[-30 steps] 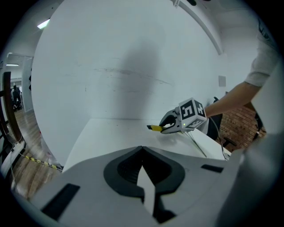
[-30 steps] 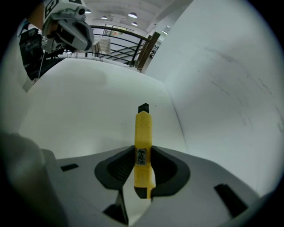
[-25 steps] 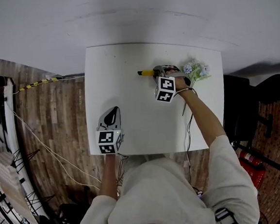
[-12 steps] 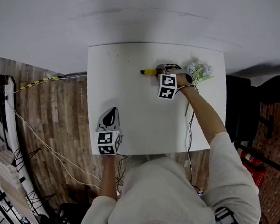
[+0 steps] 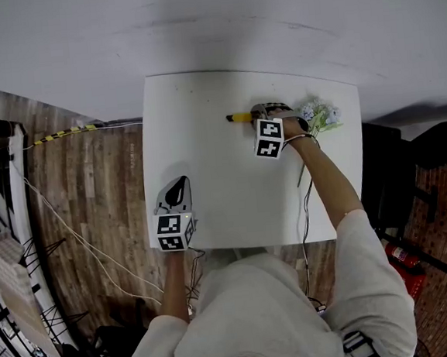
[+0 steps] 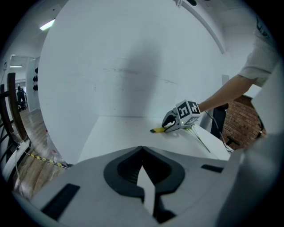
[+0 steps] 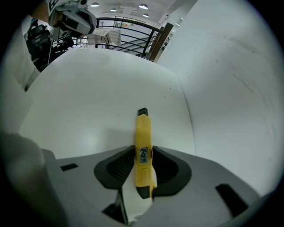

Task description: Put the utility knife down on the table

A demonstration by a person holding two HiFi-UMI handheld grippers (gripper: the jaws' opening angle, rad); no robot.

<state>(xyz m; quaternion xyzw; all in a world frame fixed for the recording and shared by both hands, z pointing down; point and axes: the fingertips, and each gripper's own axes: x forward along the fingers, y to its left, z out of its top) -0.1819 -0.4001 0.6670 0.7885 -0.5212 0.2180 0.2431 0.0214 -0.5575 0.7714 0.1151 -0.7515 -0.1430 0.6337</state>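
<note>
**Condition.** The left hand-held gripper [image 5: 179, 188] hovers over the near left part of the table [image 5: 215, 167]. Its jaws are together at the tips with nothing between them, as its own view [image 6: 142, 150] confirms.

Towards the far side lies the task's item, the utility knife [image 5: 238, 117]. It is yellow with a black nose pointing left, and sits low over the table. Whether it already touches the surface cannot be told.

The right hand-held gripper [image 5: 260, 113] points steeply down and has the knife [image 7: 143, 144] between its pads [image 7: 120, 165]. The jaws have just been easing apart slightly, yet both pads still appear to bear on the yellow body, so the knife is judged still clamped. A bunch of artificial flowers [image 5: 321, 115] lies just beside this gripper on the right.

**Risks.**
- If the jaws part while the tail is still raised, the knife could drop and skid or roll. The cause would be release before the body rests flat.
- A sideways withdrawal could drag the knife with a pad.
- A sideways withdrawal could also brush the flowers, given how close they lie.
- The blade state cannot be read, so the nose should be treated as sharp.

**Change against the earlier frames.** Little has changed. The right hand-held gripper and knife hold the same station by the flowers, and the left is unmoved. The whole table sits marginally further right in the head view, judged to be camera shift.
</note>
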